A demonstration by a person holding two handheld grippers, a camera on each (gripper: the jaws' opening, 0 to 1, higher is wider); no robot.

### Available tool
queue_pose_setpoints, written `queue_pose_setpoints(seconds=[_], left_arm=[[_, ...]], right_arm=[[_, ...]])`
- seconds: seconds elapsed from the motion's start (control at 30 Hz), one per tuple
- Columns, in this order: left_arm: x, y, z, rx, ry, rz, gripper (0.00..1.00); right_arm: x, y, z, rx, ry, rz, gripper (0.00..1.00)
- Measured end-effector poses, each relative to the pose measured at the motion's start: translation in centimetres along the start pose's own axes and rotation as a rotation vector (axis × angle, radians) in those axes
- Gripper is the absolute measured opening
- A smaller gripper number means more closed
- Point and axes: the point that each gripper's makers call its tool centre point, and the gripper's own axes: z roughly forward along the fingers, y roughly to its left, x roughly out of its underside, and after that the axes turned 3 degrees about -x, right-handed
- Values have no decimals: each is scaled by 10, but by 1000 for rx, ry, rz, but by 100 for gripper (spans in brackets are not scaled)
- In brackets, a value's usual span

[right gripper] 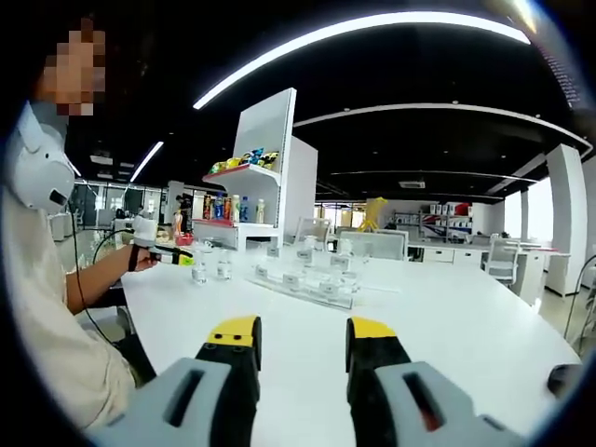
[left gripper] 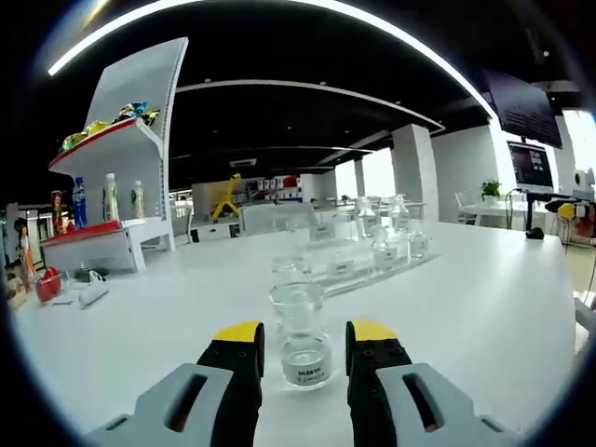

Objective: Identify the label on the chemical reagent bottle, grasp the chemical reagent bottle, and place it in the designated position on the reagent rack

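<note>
Reagent bottle (left gripper: 304,337) — clear glass, white label low on its front — stands on the white table (left gripper: 484,279) between the left gripper (left gripper: 304,346)'s parted yellow-tipped jaws, gaps either side. Beyond it lies the reagent rack (left gripper: 358,265). Right gripper (right gripper: 304,340) spread apart, holding nothing.

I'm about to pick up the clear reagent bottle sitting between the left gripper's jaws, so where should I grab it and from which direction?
Grip the reagent bottle on its rounded lower body, just above the white label. Come straight ahead along the white table with the left gripper, whose open jaws already flank it. The bottle stands upright, and the body is wider than the neck, so it likely offers the steadier hold.
</note>
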Motion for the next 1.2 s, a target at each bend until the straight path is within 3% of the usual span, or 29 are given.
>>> queue_pose_setpoints(seconds=[0.33,1.2], left_arm=[[-4,0,9,-19,-11,-10,35],[4,3,21,-39,5,-6,30]], right_arm=[[-1,-7,-1,22,-6,-1,36],[8,-14,5,32,6,25,36]])
